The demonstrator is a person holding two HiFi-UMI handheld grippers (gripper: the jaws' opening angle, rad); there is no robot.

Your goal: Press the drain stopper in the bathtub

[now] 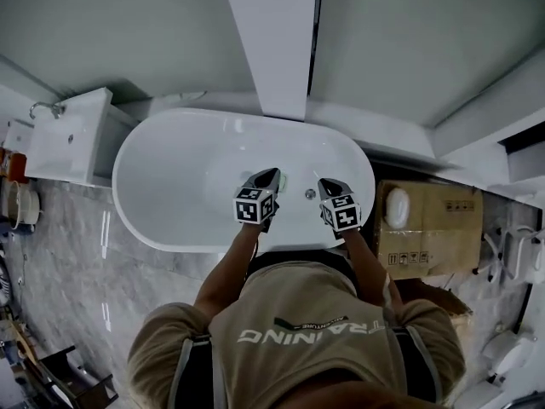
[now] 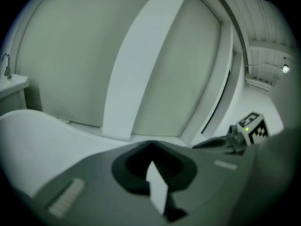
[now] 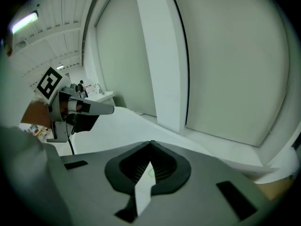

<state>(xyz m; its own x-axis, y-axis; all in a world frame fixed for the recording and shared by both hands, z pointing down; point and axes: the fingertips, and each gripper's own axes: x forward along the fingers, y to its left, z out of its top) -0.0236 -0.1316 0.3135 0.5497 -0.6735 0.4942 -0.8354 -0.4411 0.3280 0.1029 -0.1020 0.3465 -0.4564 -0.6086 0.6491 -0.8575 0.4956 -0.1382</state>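
While left gripper [image 1: 272, 175] and right gripper [image 1: 325, 183] hang over the bathtub [image 1: 140, 139], both jaws meet empty.

Dim greenish light; glare streaks the glossy white oval bathtub [image 1: 170, 186] beyond the left gripper [image 1: 272, 175]; fisheye rims darken and blur.

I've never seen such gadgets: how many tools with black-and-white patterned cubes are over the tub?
2. The grey left tool is over the white oval bathtub near its middle; the grey right tool is beside it, nearer the brown cardboard box. None seem hidden.
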